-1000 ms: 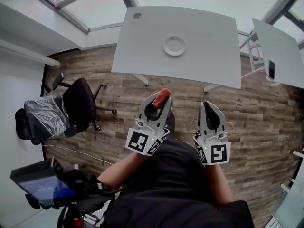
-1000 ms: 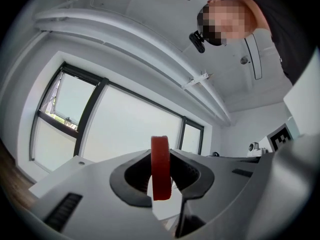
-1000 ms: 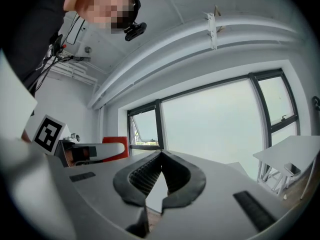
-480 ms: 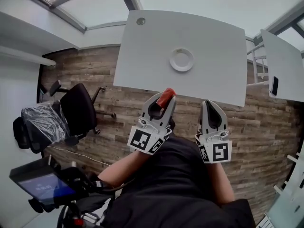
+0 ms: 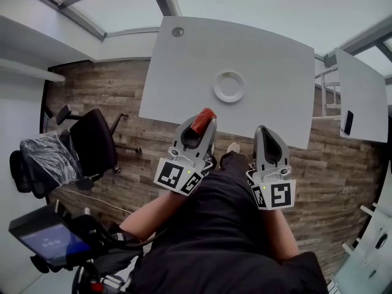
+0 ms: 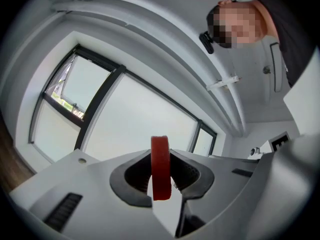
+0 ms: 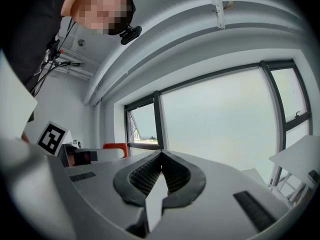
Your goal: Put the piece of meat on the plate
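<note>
My left gripper [image 5: 203,120] is shut on a flat red piece of meat [image 5: 201,121], which sticks out past its tips at the near edge of the grey table [image 5: 184,72]. In the left gripper view the meat [image 6: 160,166] stands on edge, pinched between the jaws. A small round white plate [image 5: 229,86] lies near the middle of the table, beyond and to the right of the meat. My right gripper [image 5: 264,129] hangs beside the left one, shut with nothing in it; its tips [image 7: 161,155] meet in the right gripper view.
A black office chair [image 5: 92,141] and a plastic-wrapped chair [image 5: 43,161] stand on the wood floor at the left. A second grey table [image 5: 361,90] with a dark phone [image 5: 348,122] is at the right. A device with a screen [image 5: 46,241] sits low left.
Both grippers have moved forward towards the table, the left one carrying the meat. The table's near edge and the plate now lie closer to the gripper tips.
</note>
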A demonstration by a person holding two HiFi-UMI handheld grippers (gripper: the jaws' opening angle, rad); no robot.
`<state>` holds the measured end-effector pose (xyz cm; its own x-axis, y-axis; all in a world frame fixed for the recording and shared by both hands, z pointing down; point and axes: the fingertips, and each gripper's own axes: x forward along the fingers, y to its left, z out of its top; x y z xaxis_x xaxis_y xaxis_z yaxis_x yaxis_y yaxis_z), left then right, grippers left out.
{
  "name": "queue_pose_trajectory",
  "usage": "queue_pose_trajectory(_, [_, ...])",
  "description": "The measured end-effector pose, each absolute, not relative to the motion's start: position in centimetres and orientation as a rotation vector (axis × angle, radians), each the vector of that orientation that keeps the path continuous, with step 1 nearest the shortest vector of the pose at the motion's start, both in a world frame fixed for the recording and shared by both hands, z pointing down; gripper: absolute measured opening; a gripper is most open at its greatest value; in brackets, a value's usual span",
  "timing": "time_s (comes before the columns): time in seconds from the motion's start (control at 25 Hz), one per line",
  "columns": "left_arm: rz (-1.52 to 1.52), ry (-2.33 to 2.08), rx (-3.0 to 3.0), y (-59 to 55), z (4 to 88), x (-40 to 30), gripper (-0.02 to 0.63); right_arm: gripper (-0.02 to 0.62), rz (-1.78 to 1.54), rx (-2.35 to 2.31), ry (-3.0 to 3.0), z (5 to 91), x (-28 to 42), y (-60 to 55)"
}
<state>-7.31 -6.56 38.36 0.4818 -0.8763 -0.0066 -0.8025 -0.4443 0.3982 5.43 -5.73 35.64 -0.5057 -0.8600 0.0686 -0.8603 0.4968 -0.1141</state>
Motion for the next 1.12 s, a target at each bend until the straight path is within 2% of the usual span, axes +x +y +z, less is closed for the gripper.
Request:
queue_pose_trajectory(0.36, [-0.277, -1.472, 2.378, -9.8, 38.4, -7.1, 0.094, 0.003, 0.102, 1.42, -2.843, 33.3, 4.1, -8.3])
queue_pose_trajectory(0.6, [-0.179, -1.474, 2.463, -10.3, 40.2, -6.8, 0.094, 0.005, 0.18, 1.391, -2.836, 33.5, 3.7, -8.3])
queue_pose_trajectory(1.12, [0.084, -1.433, 2.491, -16.1, 49.4, -3.4, 0.094, 0.003, 0.218, 1.361, -2.849, 35.1, 3.1, -13.0])
